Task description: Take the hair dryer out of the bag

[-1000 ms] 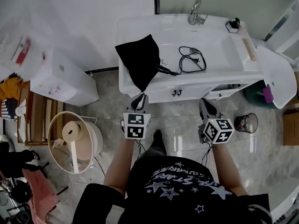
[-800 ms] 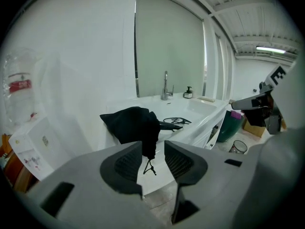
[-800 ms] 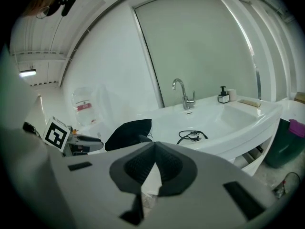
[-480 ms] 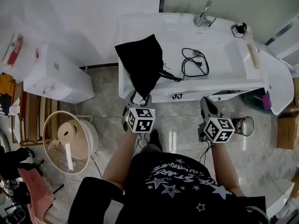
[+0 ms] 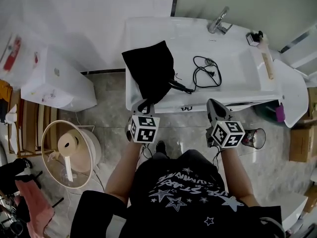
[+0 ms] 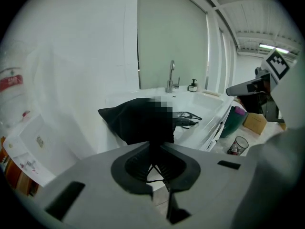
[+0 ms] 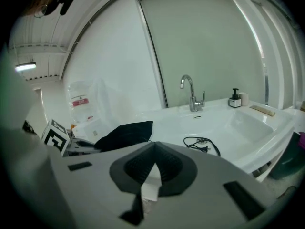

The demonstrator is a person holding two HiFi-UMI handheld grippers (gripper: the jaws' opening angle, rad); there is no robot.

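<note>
- hair dryer (image 5: 177, 86): black. Nearly all of it sat inside the bag (image 5: 151, 73). Only a short dark end stuck out at the bag's right edge.
- bag: black cloth, lying on the left part of the white counter (image 5: 148, 31). Its near corner drooped over the counter's front edge.
- cord (image 5: 208, 74): black and loosely coiled, just right of the bag on the counter. It led from the hair dryer's exposed end.
- left gripper (image 5: 142, 104): at the bag's drooping corner. Its jaws had just been closing and were pinched together on that corner, with thin black strings of the bag between them.
- right gripper (image 5: 214, 104): well right of the bag, in front of the counter and touching nothing. Its jaws were fully together with nothing between them.
- faucet (image 5: 218, 22): chrome, right of the bag and beyond the cord, at the counter's back.
- basin (image 5: 247, 66): sunk into the counter, far right of the bag.
- bottle (image 5: 254, 36): small and dark-topped, farther right of the bag at the back rim.
- box (image 5: 57, 86): white, on the floor left of the bag.
- glass (image 5: 253, 138): on the floor, below and right of the bag.
</note>
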